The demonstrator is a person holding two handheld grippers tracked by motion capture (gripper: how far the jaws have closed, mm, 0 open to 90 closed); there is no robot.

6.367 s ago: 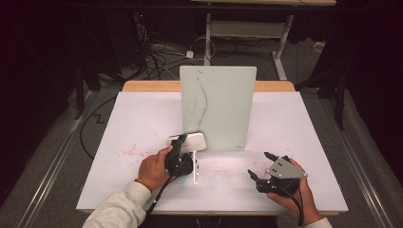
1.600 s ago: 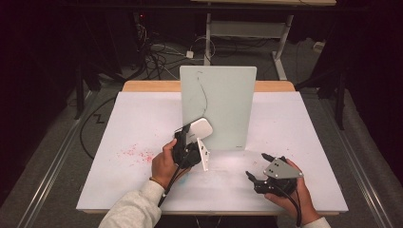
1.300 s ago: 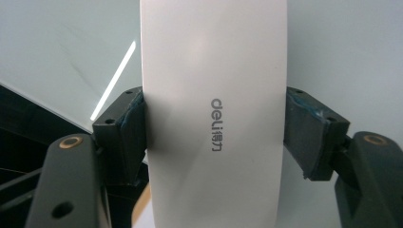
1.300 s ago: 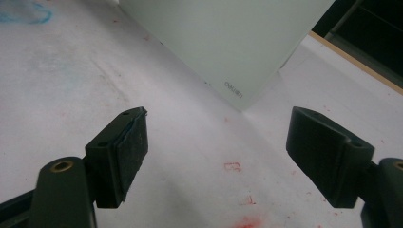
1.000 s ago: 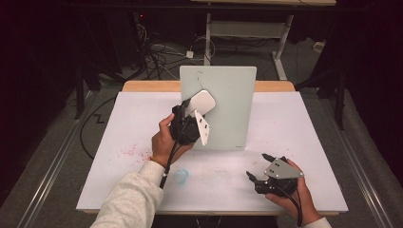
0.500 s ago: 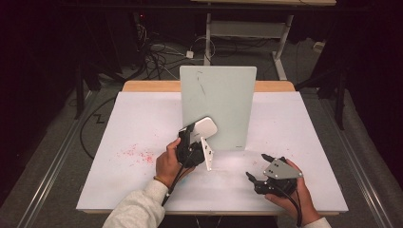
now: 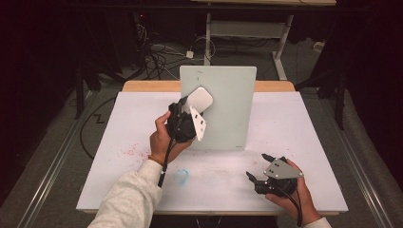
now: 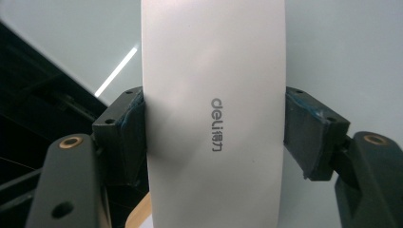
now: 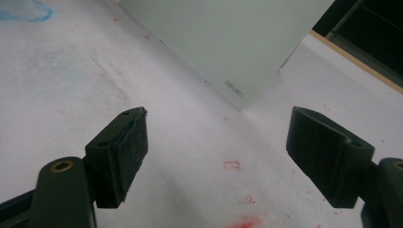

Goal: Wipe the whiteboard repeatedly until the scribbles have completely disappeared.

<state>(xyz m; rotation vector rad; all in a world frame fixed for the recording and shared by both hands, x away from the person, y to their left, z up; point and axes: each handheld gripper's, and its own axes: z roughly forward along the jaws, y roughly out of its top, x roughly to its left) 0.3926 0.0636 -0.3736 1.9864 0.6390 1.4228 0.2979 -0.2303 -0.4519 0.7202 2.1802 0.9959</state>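
One counter [image 7: 119,142], white-topped. One pale green board [image 7: 228,114] stands upright on it. One white eraser-like block [image 8: 214,118], printed with a brand mark, sits between the jaws of the left gripper [image 7: 187,121]. Two grippers in all, the right gripper [image 7: 268,178] being the second. One blue smudge [image 7: 181,176] marks the counter, plus several faint red marks [image 9: 237,190], too blurred to count surely.

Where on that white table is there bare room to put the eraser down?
Two free patches: left of the board out to the table edge, and right of it. The front is crowded by the left gripper holding the eraser and the right gripper.
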